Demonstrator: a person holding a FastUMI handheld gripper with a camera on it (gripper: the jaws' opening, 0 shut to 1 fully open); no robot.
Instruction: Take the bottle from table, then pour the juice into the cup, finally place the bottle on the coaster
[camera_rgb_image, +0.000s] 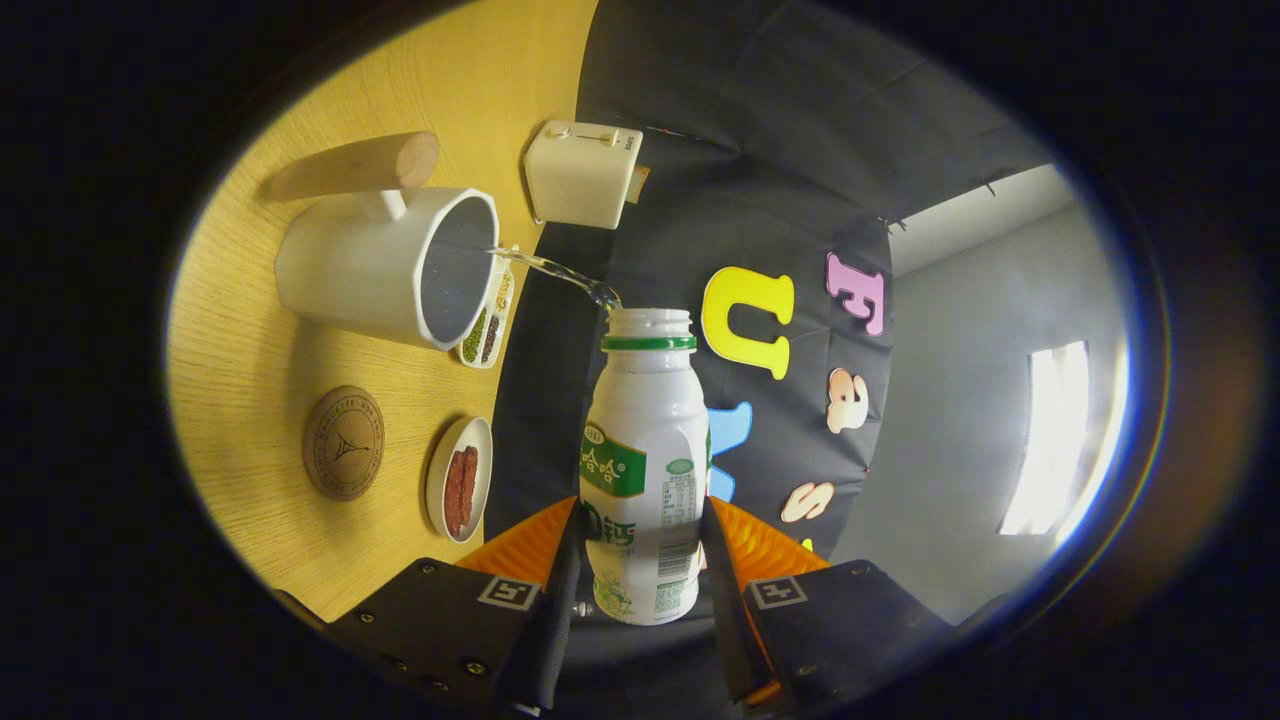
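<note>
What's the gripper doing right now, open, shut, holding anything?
Gripper: shut on the bottle, both fingers pressing its sides; bottle tipped, a thin stream running from its mouth into the cup.

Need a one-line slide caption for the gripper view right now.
Tool shut on the tilted bottle, a thin stream arcing from its mouth into the white cup.

- Bottle (645, 470): glossy white plastic, printed label.
- Cup (385, 265): smooth matt white, wooden handle.
- Table (240, 370): matt wood-grain surface.
- Coaster (343, 442): matt, cork-like.
</note>
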